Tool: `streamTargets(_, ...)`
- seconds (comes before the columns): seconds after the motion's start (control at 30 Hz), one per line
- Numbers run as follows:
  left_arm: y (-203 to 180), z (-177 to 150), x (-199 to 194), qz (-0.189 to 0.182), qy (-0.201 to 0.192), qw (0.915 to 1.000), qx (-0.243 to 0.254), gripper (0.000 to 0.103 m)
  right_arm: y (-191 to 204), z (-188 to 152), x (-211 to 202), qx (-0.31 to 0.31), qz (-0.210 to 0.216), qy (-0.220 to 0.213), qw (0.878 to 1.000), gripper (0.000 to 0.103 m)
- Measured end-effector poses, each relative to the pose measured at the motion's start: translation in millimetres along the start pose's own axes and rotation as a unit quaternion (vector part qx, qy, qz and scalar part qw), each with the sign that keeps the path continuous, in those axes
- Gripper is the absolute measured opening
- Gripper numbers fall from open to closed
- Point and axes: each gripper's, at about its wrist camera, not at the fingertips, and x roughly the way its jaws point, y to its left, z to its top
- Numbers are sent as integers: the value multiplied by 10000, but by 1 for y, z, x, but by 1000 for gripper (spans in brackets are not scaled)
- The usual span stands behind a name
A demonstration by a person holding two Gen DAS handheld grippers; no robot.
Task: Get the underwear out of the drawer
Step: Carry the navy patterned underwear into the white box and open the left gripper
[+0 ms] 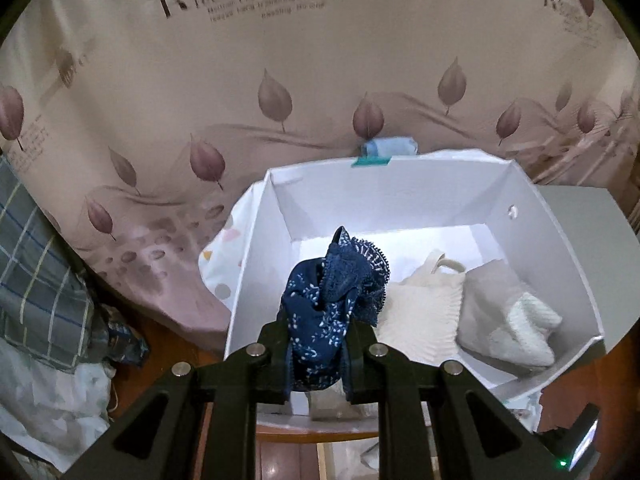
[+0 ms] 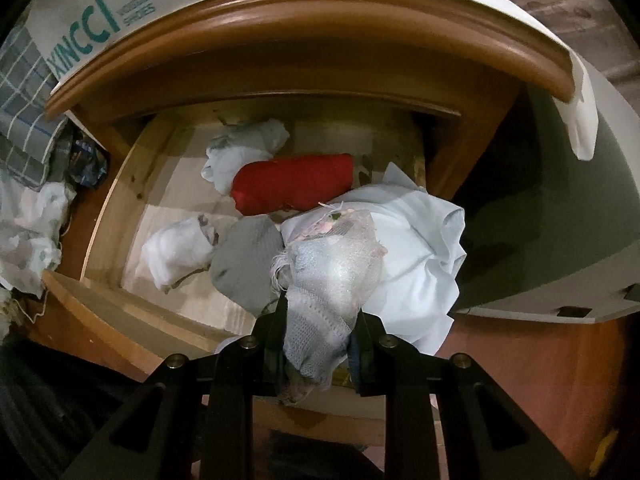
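My left gripper point(image 1: 316, 344) is shut on navy blue underwear with white specks and a lace trim point(image 1: 332, 300), held over the near wall of a white box point(image 1: 256, 248). A cream garment point(image 1: 420, 312) and a white knitted piece point(image 1: 524, 324) lie inside that box. In the right wrist view my right gripper point(image 2: 320, 340) is shut on a pale grey mesh underwear piece point(image 2: 332, 276) above the open wooden drawer point(image 2: 120, 200). The drawer holds a red roll point(image 2: 292, 184), a grey piece point(image 2: 248, 260), a white bundle point(image 2: 180, 252) and a pale blue cloth point(image 2: 416, 256).
A leaf-printed pinkish bedspread point(image 1: 200, 100) lies behind the white box. Plaid fabric point(image 1: 36, 264) and a plastic bag point(image 1: 48, 396) sit at the left. The nightstand's wooden top edge point(image 2: 280, 24) overhangs the drawer, and a grey cabinet side point(image 2: 560, 220) stands to the right.
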Motion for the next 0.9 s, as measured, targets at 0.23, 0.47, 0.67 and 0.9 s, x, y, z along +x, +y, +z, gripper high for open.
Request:
streamTargets(0.23, 3, -8, 26, 111, 218, 9997, -84, 17, -3, 0, 1, 76, 31, 37, 10000, 21)
streamTargets(0.47, 4, -12, 27, 162, 260, 9994, -172, 21, -1, -1, 2, -11, -3, 56, 10000, 21)
streamTargets(0.67, 3, -14, 20, 228, 223, 9994, -119, 45, -1, -1, 2, -17, -2, 60, 10000, 21)
streamTargets(0.9, 3, -21, 2, 269, 76, 9996, -73, 50, -2, -1, 4, -51, -21, 46, 10000, 21)
